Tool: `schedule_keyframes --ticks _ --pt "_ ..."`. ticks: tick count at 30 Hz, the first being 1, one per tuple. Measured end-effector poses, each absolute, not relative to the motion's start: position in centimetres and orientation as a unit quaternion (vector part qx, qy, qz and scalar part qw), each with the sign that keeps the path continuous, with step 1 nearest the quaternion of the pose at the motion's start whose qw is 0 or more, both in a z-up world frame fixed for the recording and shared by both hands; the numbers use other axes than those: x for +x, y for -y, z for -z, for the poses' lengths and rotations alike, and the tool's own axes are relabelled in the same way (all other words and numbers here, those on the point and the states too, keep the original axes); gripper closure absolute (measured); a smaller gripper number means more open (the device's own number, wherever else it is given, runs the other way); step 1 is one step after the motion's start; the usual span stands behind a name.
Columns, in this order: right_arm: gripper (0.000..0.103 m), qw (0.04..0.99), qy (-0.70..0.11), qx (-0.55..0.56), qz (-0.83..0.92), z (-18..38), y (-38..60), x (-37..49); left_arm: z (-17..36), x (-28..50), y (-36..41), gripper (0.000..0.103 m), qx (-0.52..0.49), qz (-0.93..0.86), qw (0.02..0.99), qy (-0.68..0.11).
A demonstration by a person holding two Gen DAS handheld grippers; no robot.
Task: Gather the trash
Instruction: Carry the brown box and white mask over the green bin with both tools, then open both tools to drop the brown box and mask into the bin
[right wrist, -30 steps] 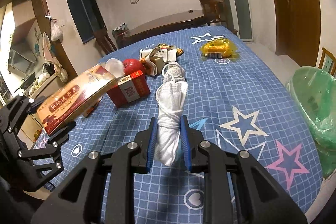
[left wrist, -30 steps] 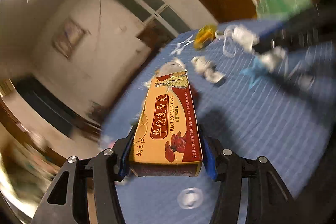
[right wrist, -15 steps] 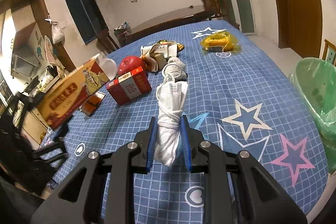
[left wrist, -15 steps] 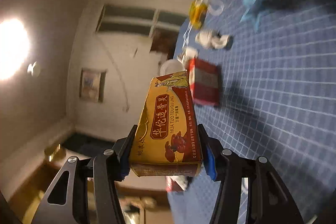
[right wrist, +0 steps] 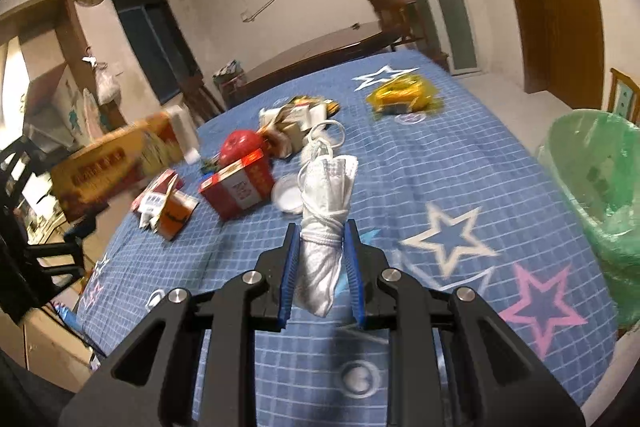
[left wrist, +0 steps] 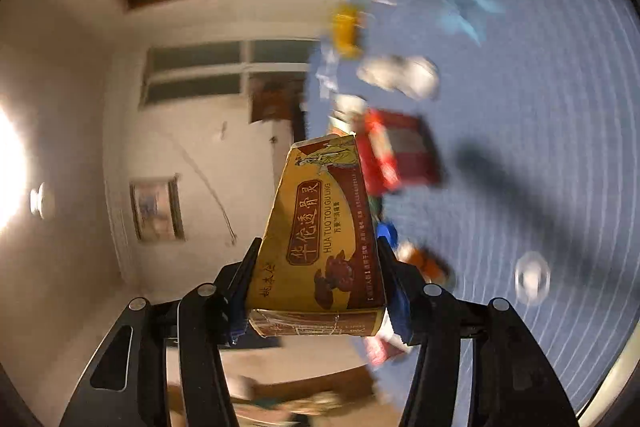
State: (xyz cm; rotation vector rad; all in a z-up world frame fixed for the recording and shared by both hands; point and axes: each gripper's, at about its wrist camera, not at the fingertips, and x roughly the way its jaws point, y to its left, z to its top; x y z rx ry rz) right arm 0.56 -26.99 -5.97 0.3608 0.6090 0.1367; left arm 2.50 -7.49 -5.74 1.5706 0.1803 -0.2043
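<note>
Left claw (left wrist: 318,291) (rolled sideways) grips the yellow box (left wrist: 320,239); right claw (right wrist: 320,267) clamps a rolled mask (right wrist: 326,215).

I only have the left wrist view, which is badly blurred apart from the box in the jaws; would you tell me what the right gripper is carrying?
Observer: The right gripper is shut on a rolled white face mask.
Operator: Thank you. Is a bin visible?
Observer: Yes, a green-bagged bin stands beside the table's right edge.
Operator: What sits nearest the mask?
Observer: A red carton lies on the blue tablecloth, just left of it.
</note>
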Motion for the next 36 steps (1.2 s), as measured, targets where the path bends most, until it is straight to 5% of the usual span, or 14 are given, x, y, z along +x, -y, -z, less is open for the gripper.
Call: schedule_keyframes --ticks 13,36 --pt "0.082 0.954 -0.248 0.143 0.094 1.7 37.5 -3.5 2.2 2.3 19.9 0.046 0.563 0.21 0.798 -0.042" --pt "0.082 0.919 -0.299 0.123 0.225 2.3 51.4 -6.3 2.3 6.6 44.7 0.046 0.302 0.443 0.819 -0.203"
